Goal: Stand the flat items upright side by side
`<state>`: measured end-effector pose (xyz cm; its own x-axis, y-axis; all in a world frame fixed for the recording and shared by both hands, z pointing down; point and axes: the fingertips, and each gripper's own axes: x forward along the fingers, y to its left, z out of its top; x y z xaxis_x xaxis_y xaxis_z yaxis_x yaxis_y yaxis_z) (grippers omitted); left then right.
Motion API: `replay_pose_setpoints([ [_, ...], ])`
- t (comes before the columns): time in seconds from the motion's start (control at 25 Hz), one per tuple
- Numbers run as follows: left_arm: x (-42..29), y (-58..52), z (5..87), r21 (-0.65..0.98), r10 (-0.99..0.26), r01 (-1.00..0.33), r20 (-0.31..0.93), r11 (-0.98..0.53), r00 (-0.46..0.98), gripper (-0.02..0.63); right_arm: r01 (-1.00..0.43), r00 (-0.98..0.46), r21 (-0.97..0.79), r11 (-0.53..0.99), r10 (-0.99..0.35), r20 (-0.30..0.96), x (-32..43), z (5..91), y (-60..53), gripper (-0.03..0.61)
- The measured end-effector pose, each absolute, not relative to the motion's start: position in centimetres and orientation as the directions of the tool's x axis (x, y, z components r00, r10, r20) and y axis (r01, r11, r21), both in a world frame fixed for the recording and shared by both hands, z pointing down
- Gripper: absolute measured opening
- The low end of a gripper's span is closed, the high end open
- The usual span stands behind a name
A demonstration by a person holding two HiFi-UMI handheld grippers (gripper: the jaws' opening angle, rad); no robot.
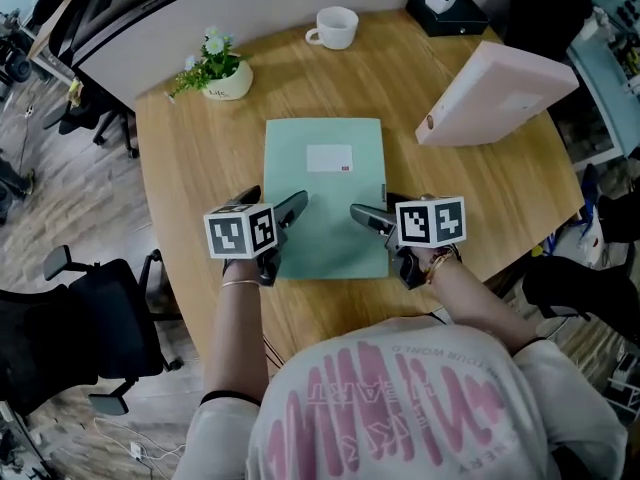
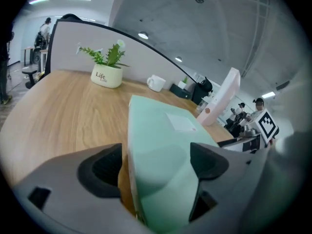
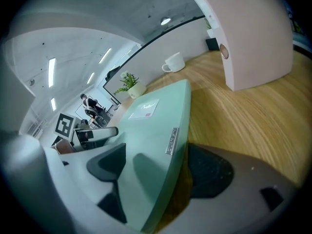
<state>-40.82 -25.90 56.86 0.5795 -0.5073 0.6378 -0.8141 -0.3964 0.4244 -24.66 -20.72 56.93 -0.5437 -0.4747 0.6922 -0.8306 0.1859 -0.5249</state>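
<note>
Here the left tongs (image 2: 155, 162) stand spread wide, with the near left corner of the green folder (image 2: 161, 145) between their two jaws: one jaw lies on the wood just beside the folder's left edge, the other sits over its cover, and no pad can be seen to press on it. The right tongs (image 3: 158, 167) are just as wide and straddle the near right corner the same way, one jaw above the cover and the other against the desk (image 3: 253, 116) beside the folder's right edge, where a small metal strip (image 3: 171, 140) marks the spine. Neither pair has a firm hold. In the head view both tongs point away from the person and slope down onto the folder's near end, their marker cubes side by side with a gap between them. The folder lies flat in the middle of the round wooden desk, long side running away from the person, with a white label (image 1: 329, 157) on the far half of its cover. Well apart from it, to the right and farther back, a pink binder (image 1: 495, 93) stands on edge, tilted. Along the far rim sit a white mug (image 1: 335, 27), a potted plant (image 1: 220, 68) to its left and a black box (image 1: 447, 13) with a smaller plant to its right.
</note>
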Motion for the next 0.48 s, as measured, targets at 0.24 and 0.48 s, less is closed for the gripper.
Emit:
replay_pose_setpoints([
  [0.24,-40.0,-26.2,57.5,0.458,-0.464,-0.79,0.642,-0.408,0.611,0.41,-0.841,-0.532,-0.512,0.177,-0.444,0.721,-24.9,57.7,-20.9,0.401],
  [0.48,-39.5,-25.6,58.0,0.455,-0.454,-0.797,0.657,-0.397,0.602,0.396,-0.862,-0.507,-0.435,0.261,-0.396,0.766,-25.3,58.1,-20.0,0.405],
])
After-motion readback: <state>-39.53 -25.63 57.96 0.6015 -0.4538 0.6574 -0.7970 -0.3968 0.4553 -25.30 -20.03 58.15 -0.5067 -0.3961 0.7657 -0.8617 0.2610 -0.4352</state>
